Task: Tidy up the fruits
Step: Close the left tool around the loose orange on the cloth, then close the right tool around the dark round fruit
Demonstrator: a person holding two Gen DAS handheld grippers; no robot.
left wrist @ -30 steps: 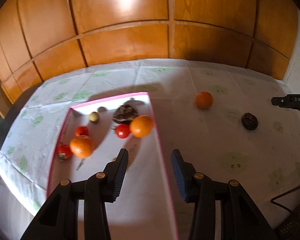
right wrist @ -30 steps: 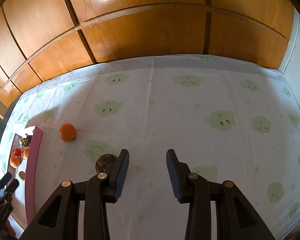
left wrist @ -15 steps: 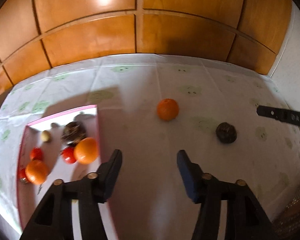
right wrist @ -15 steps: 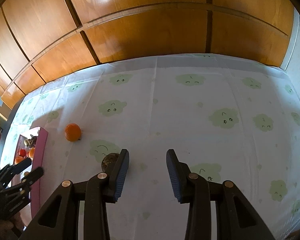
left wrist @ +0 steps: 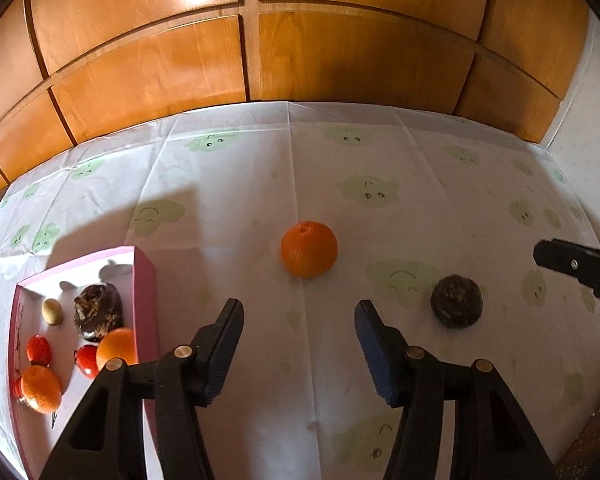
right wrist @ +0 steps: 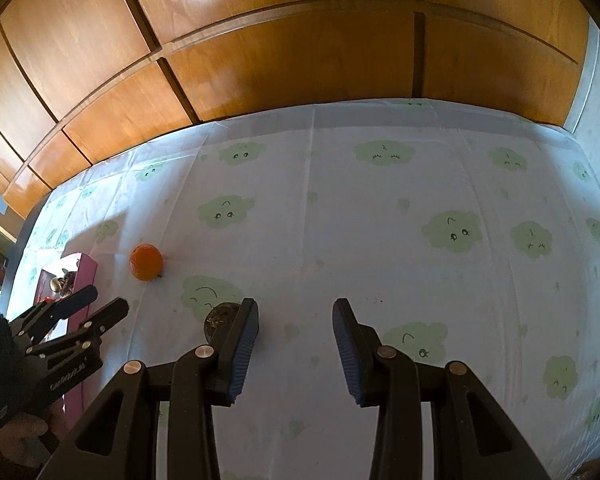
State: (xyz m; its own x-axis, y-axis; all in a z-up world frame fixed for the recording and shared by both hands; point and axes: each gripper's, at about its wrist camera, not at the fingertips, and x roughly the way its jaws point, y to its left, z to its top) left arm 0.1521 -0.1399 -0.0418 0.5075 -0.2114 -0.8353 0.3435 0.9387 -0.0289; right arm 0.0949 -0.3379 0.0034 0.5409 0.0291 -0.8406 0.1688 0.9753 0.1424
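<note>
Now | left gripper [left wrist: 299,346] fingers parted, empty, aimed so round orange mandarin [left wrist: 309,249] sits just beyond them | right gripper [right wrist: 295,344] fingers narrower, empty, dark wrinkled fruit [right wrist: 220,319] beside left finger | pink-rimmed tray [left wrist: 145,280] collects the rest

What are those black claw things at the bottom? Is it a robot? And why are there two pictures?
It's not a robot. A person holds a grabbing tool in each hand, and each tool carries a small camera that looks out along its two fingers. That's why there are two pictures.

One picture comes from the left gripper, the other from the right gripper. Both are open and hold nothing. At the side of the right picture you can also see the left tool and the hand holding it.

They look down at a table with a cloud-patterned cloth. On the cloth lie an orange and a dark brown fruit. At the left stands a pink box with more fruit already inside: oranges, small red ones, a dark one and a pale one.
</note>
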